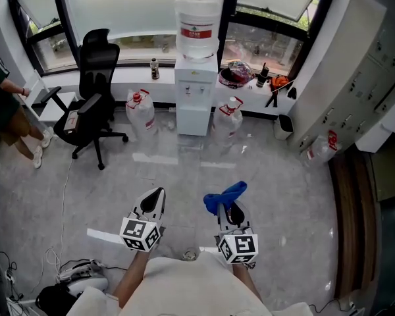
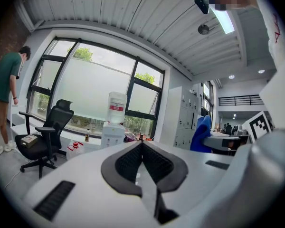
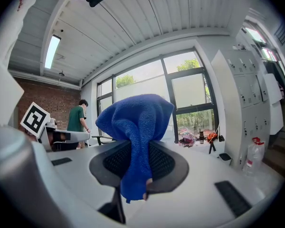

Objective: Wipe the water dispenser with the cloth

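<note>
The white water dispenser [image 1: 196, 91] stands against the window ledge at the far side of the room, with a big bottle on top; in the left gripper view the dispenser [image 2: 114, 129] shows far off. My right gripper [image 1: 228, 206] is shut on a blue cloth [image 1: 224, 196], which bunches up above the jaws and fills the middle of the right gripper view as the cloth [image 3: 135, 141]. My left gripper [image 1: 155, 197] is shut and holds nothing. Both grippers hang low in front of me, far from the dispenser.
A black office chair [image 1: 92, 97] stands left of the dispenser. Water jugs [image 1: 141, 112] sit on the floor on both sides of it. A person [image 1: 3, 101] stands at the far left. Grey lockers [image 1: 368, 91] line the right wall. Cables [image 1: 72, 268] lie near my feet.
</note>
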Motion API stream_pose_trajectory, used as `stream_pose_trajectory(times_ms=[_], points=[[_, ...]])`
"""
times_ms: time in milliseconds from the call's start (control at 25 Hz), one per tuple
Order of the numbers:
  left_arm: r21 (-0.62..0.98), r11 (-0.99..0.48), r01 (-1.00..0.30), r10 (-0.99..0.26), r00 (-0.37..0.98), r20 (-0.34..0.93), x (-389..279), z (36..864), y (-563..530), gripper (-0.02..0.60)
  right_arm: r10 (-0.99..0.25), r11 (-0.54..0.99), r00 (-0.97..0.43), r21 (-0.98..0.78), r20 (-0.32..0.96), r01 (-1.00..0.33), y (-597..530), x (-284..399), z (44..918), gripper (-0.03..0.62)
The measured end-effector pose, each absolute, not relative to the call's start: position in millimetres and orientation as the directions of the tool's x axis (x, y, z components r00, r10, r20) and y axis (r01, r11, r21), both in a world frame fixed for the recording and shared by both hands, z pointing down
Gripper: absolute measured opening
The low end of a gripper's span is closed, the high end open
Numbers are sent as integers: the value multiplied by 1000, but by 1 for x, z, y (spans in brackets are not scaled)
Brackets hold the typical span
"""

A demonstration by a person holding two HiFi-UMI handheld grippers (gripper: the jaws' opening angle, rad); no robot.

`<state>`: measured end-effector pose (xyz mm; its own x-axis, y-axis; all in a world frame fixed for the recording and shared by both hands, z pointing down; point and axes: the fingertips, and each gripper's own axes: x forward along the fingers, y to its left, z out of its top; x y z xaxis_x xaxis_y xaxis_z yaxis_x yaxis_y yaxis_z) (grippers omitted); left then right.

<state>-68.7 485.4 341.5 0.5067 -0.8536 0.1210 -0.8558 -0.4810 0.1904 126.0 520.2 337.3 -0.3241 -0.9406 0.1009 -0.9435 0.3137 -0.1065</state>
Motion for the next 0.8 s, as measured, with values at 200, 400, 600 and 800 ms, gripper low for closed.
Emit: stream_pose_trajectory(times_ms=[200,400,600,800], points=[[200,-479,-855,-851,508,132,-57,350,478,11,-940,309,-321,-113,112,-944,515,139,344,103],[199,-483,-853,-850,511,130,-51,351,466,11,-944,298,-311,-118,113,-947,504,148,348,103],[201,-486,-851,-848,514,127,-49,354,445,11,-944,298,-310,-116,112,-948,483,148,350,103],[213,-485,-848,-846,517,133,-56,363,414,11,-943,293,-306,-115,127,-949,454,141,358,103]])
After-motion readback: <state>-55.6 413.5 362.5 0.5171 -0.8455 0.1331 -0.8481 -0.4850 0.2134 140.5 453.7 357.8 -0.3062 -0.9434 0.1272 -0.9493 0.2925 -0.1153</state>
